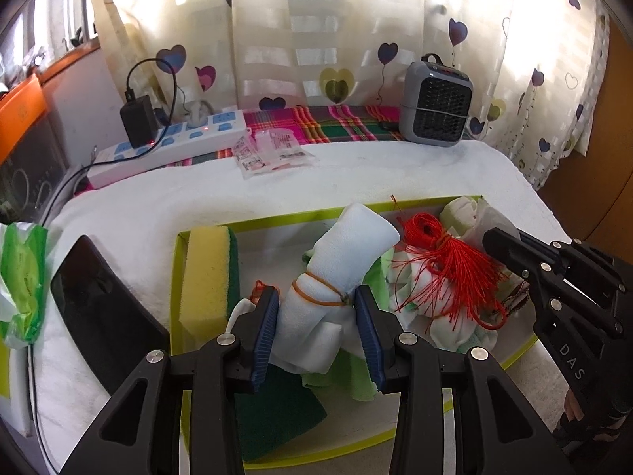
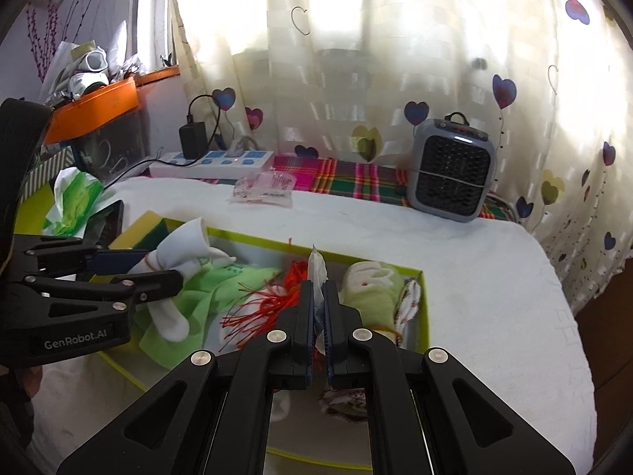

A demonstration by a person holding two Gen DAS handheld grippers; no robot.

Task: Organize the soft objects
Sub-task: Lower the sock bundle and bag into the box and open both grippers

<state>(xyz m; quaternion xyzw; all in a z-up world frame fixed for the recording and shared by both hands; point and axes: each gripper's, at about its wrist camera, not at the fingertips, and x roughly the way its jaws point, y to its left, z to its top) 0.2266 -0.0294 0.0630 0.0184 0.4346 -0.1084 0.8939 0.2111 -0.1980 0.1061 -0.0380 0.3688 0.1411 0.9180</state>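
**Two grippers over the box of soft things**

Nearest to me, the left gripper (image 1: pixel 316 308) is part-way open, with its blue pads pressed against either side of a rolled white cloth (image 1: pixel 340 273) tied with an orange rubber band (image 1: pixel 316 291). The roll stands tilted, its loose end pointing up and away. It sits over the middle of a shallow box (image 1: pixel 176 277) with a lime-green rim, which rests on a white towel (image 1: pixel 356 170) spread over the table.

The right gripper (image 2: pixel 319 301) has its jaws pinched almost completely together on a thin piece of white tissue (image 2: pixel 317 263), whose tip sticks up just past the fingertips. It hangs over the right half of the same box.

Inside the box, a yellow sponge (image 1: pixel 207 273) with a dark green back stands on edge against the left wall. A light green cloth (image 2: pixel 221 281) lies crumpled beneath the white roll. To the right of the roll is a bundle of red string (image 1: pixel 443 261), its loose ends fanned out over pale fabric. In the far right corner sits a pale green rolled towel (image 2: pixel 376 289).

Just left of the box, a dark phone (image 1: pixel 99 304) lies flat on the towel, with a green and white plastic bag (image 1: pixel 23 277) beyond it at the edge.

Further back lies a clear packet (image 1: pixel 273 150) with pink print. Behind it a plaid cloth (image 1: pixel 328 122) runs along the wall, with a white power strip (image 1: pixel 174 146) carrying a black charger (image 1: pixel 138 120) on the left and a small grey heater (image 1: pixel 435 103) on the right. A pale curtain (image 1: pixel 316 19) with heart shapes hangs behind everything.
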